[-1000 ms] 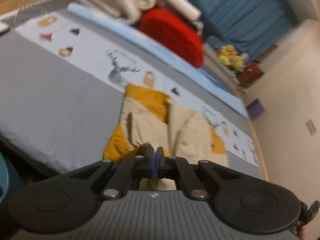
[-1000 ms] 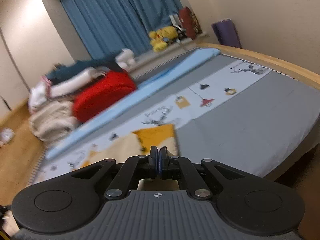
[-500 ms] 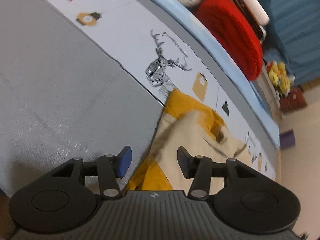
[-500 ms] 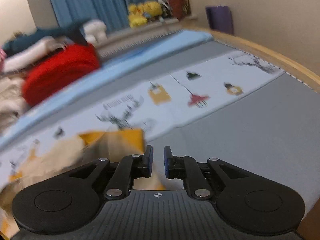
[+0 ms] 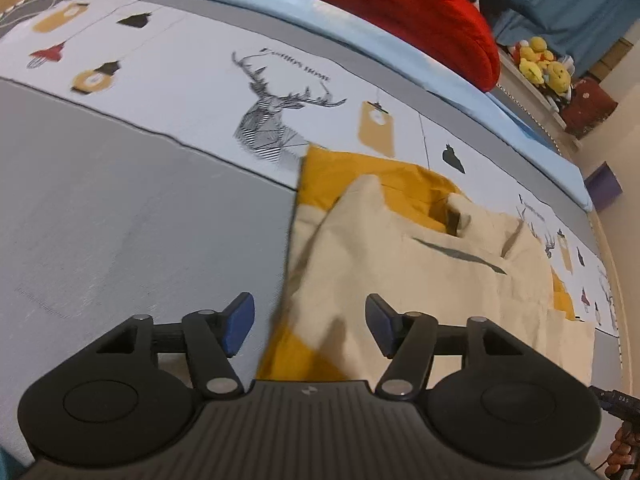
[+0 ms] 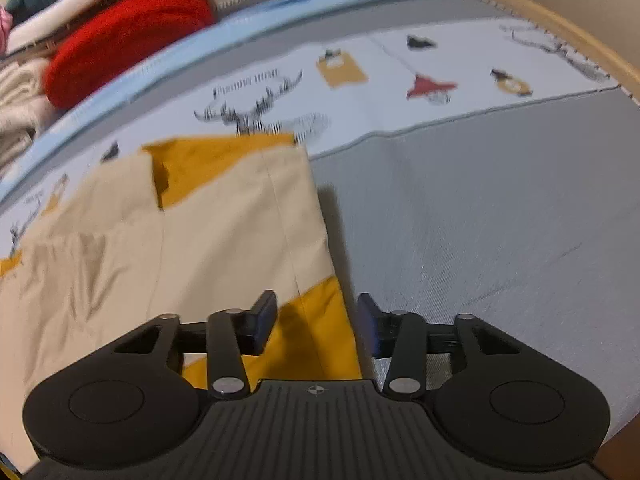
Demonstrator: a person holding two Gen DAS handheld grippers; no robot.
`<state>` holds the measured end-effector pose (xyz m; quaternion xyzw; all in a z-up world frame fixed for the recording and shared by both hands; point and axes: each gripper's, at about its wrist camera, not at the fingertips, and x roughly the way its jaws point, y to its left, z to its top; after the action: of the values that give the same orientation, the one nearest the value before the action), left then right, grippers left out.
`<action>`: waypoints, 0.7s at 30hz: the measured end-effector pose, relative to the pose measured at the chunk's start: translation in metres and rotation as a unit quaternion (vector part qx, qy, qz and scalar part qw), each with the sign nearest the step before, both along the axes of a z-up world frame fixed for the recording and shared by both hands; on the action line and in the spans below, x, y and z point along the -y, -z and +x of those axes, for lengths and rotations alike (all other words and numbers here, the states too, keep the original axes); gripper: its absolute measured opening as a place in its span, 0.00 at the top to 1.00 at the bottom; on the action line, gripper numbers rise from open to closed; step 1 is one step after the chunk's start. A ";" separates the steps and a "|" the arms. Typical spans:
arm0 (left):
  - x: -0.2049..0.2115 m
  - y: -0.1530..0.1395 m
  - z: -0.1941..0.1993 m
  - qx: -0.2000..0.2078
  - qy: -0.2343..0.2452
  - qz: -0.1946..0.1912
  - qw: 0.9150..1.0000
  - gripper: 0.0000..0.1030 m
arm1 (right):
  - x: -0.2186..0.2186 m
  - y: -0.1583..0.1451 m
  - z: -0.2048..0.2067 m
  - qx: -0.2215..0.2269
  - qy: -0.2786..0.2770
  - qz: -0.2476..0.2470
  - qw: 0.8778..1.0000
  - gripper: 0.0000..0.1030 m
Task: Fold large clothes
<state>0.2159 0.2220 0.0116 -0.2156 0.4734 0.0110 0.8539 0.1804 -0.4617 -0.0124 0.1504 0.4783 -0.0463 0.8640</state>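
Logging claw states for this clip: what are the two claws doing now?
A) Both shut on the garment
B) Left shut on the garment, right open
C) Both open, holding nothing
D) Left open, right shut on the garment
C: the left claw and the right claw both stand with fingers spread apart over the beige and mustard garment, which lies loose on the bed cover.

The right gripper [image 6: 316, 322] hangs with jaws apart over the near corner of a cream and mustard garment [image 6: 224, 232], gripping nothing. The garment lies spread on a bed [image 6: 480, 220], its right edge beside bare grey cover and its far edge reaching a white printed band [image 6: 380, 92]. Beyond that sit a red cushion [image 6: 128, 36] and blurred folded bedding [image 6: 20, 96].
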 end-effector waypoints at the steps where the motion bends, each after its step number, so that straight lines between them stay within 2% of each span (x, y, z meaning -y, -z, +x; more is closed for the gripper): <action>1: 0.004 0.001 0.004 0.000 0.000 0.003 1.000 0.35 | 0.000 0.003 0.002 -0.010 0.004 0.002 1.000 0.52; 5: 0.013 0.008 0.019 -0.009 -0.007 0.014 1.000 0.35 | 0.002 0.014 0.009 -0.032 0.022 0.014 0.999 0.51; 8: 0.016 0.012 0.027 -0.012 -0.009 0.016 1.000 0.35 | -0.001 0.017 0.009 -0.035 0.014 0.007 0.999 0.52; 9: 0.018 0.014 0.029 -0.013 -0.005 0.017 1.000 0.35 | -0.002 0.016 0.009 -0.033 0.011 0.004 0.999 0.55; 10: 0.019 0.015 0.031 -0.015 0.002 0.021 1.000 0.35 | -0.004 0.015 0.008 -0.029 0.005 0.000 1.000 0.70; 11: 0.022 0.016 0.032 -0.017 0.010 0.026 0.999 0.39 | -0.006 0.012 0.008 -0.026 -0.001 -0.008 1.000 0.85; 12: 0.025 0.016 0.032 -0.017 0.021 0.034 0.999 0.63 | -0.010 0.007 0.006 -0.017 -0.008 -0.022 1.000 0.89; 13: 0.028 0.015 0.032 -0.017 0.032 0.041 0.999 0.82 | -0.012 0.002 0.005 -0.007 -0.015 -0.038 0.999 0.98; 14: 0.028 0.011 0.031 -0.009 0.041 0.047 0.998 0.99 | -0.017 -0.005 0.002 0.011 -0.028 -0.053 0.998 0.98; 17: 0.021 -0.010 0.024 0.047 0.025 0.048 0.997 1.00 | -0.024 -0.029 -0.009 0.072 -0.047 -0.069 0.994 0.99; 21: 0.010 -0.038 0.015 0.130 -0.022 0.047 0.990 0.99 | -0.017 -0.059 -0.019 0.156 -0.013 -0.068 0.985 1.00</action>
<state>0.2304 0.2124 0.0492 -0.1849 0.3521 0.0241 0.9172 0.1616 -0.4450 0.0469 0.0909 0.3354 -0.0436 0.9367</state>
